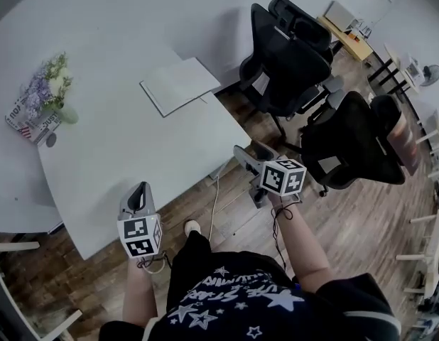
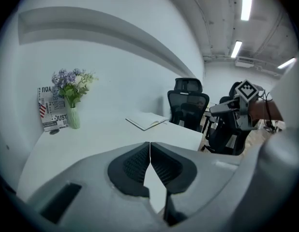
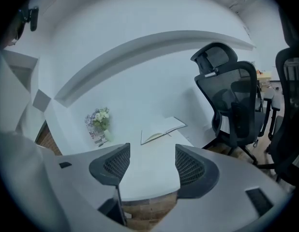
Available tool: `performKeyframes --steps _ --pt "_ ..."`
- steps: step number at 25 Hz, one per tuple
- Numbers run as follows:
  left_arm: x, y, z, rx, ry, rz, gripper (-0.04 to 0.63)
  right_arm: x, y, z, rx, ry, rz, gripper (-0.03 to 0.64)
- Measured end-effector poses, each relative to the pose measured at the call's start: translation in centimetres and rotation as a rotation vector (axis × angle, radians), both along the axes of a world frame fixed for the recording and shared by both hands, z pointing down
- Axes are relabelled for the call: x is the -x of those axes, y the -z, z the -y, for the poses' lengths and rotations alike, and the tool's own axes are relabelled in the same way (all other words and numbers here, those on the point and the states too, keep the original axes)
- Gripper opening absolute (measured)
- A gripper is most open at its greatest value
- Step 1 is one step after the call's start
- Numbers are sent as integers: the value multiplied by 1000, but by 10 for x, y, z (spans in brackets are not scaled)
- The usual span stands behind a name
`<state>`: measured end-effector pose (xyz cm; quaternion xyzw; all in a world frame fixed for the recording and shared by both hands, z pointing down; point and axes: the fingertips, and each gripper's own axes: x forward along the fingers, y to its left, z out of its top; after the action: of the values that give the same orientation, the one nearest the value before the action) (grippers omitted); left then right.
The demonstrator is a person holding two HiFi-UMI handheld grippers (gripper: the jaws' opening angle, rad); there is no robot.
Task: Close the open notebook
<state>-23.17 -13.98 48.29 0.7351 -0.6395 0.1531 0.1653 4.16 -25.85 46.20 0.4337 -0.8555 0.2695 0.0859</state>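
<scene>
We hold left gripper (image 1: 138,196) over table (image 1: 113,162) near edge, jaws together, empty. Right gripper (image 1: 242,155) off table at 3 o'clock, jaws apart, empty. Notebook (image 1: 180,84) lies open at 1 o'clock from left gripper; flowers (image 1: 50,91) at 10.

At the far left of my white worktop (image 1: 127,162), a vase of purple flowers (image 1: 55,91) stands beside a printed box (image 1: 28,123); black office chairs (image 1: 290,62) stand on my right.
</scene>
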Motion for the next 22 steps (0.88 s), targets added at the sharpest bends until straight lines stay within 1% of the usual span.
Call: performKeyframes --steps 2,7,10,14,18,22 --pt "9 -5 11 9 3 -19 21 9 -1 13 14 -16 28 276" --pt "23 -14 29 33 18 -27 21 22 -11 34 43 -11 15 275" --pt "23 -20 36 56 32 -26 21 20 -18 52 52 -8 17 275" --pt "20 -26 47 83 74 -20 21 11 -28 92 71 -15 64 275" --pt "13 -24 71 94 140 8 21 6 -38 141 90 43 79 275" --pt "0 -18 106 101 211 27 21 2 -44 200 106 108 77 275"
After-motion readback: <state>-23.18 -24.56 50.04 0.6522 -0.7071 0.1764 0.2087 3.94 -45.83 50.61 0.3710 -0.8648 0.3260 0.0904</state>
